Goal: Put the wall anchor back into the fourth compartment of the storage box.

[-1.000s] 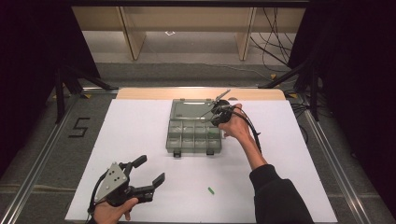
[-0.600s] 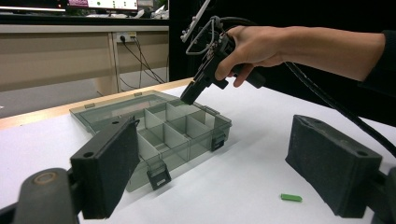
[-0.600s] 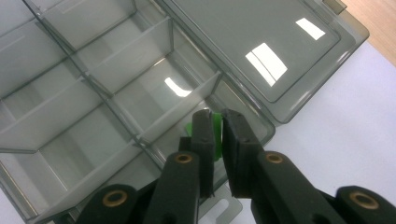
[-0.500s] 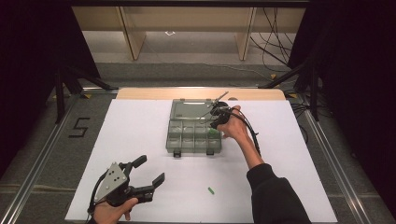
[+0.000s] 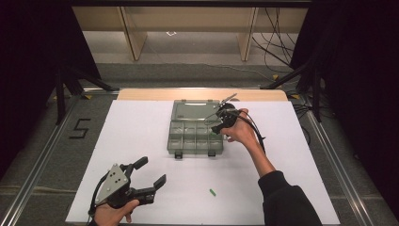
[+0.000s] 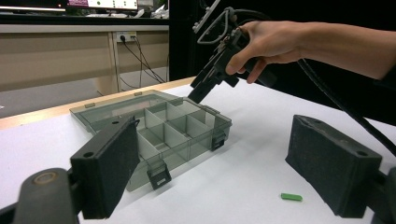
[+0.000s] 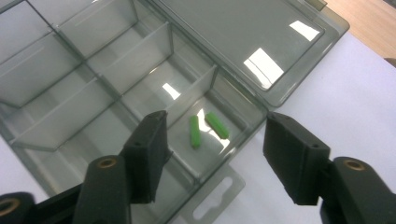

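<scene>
Right tool (image 5: 220, 123) hovers over the box (image 5: 195, 132), at its 3 o'clock corner; its jaws have just been opening and now stand apart with nothing between them. Two green pieces (image 7: 205, 129) lie side by side in the compartment directly below, so I judge one has just been dropped in. One more green piece (image 5: 212, 192) lies on the white tabletop (image 5: 141, 127), at 6 o'clock from the box. Left tool (image 5: 143, 181) rests open and empty near it, probably next to fetch.
</scene>
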Demonstrator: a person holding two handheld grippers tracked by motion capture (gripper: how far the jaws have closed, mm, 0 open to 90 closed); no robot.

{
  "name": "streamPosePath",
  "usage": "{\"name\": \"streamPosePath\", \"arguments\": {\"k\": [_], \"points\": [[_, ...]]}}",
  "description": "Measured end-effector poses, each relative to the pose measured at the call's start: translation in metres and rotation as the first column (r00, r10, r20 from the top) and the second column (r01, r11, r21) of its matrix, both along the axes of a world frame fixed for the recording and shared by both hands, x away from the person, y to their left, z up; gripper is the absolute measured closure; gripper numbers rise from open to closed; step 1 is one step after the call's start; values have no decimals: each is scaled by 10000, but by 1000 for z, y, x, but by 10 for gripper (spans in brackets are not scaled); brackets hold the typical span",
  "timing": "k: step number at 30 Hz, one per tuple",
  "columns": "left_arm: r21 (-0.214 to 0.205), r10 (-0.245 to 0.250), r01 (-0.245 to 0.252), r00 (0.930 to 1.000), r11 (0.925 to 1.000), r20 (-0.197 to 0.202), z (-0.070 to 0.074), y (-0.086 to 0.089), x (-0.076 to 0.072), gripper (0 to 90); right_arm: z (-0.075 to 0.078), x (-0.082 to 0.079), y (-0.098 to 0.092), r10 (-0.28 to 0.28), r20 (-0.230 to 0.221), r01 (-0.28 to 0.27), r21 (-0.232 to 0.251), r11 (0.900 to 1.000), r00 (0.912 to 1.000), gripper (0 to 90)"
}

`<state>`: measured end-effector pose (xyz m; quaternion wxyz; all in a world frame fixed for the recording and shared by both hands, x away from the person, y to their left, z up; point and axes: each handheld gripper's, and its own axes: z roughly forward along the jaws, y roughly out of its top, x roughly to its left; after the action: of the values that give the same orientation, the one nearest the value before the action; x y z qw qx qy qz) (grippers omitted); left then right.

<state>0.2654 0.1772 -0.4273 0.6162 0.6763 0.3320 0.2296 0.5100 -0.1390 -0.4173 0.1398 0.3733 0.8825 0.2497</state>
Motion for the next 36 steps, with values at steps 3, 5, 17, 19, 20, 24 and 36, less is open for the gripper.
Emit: {"name": "streamPosePath", "arguments": {"k": [3,5,17,19,20,24,36], "points": [[27,11,-11,10000,10000,-10,0,0,0,160,5,-8,-3,-26,44,26,169,9999,10000,366],[35,18,-18,10000,10000,-12,0,0,0,160,8,-13,-6,49,135,-52,211,9998,9999,363],[41,30,-30,10000,10000,-18,0,0,0,160,18,-48,-12,274,394,-295,538,9981,9988,309],[55,42,-42,10000,10000,-31,0,0,0,160,19,-55,-12,372,431,-394,516,9979,9984,305],[67,47,-47,10000,10000,-43,0,0,0,160,19,-58,-13,462,478,-486,504,9975,9978,305],[33,46,-46,10000,10000,-32,0,-1,0,160,18,-70,-13,731,670,-769,550,9955,9951,303],[15,29,-29,10000,10000,1,0,-1,0,160,14,-99,-11,1248,459,-1271,506,9906,9911,296]]}}
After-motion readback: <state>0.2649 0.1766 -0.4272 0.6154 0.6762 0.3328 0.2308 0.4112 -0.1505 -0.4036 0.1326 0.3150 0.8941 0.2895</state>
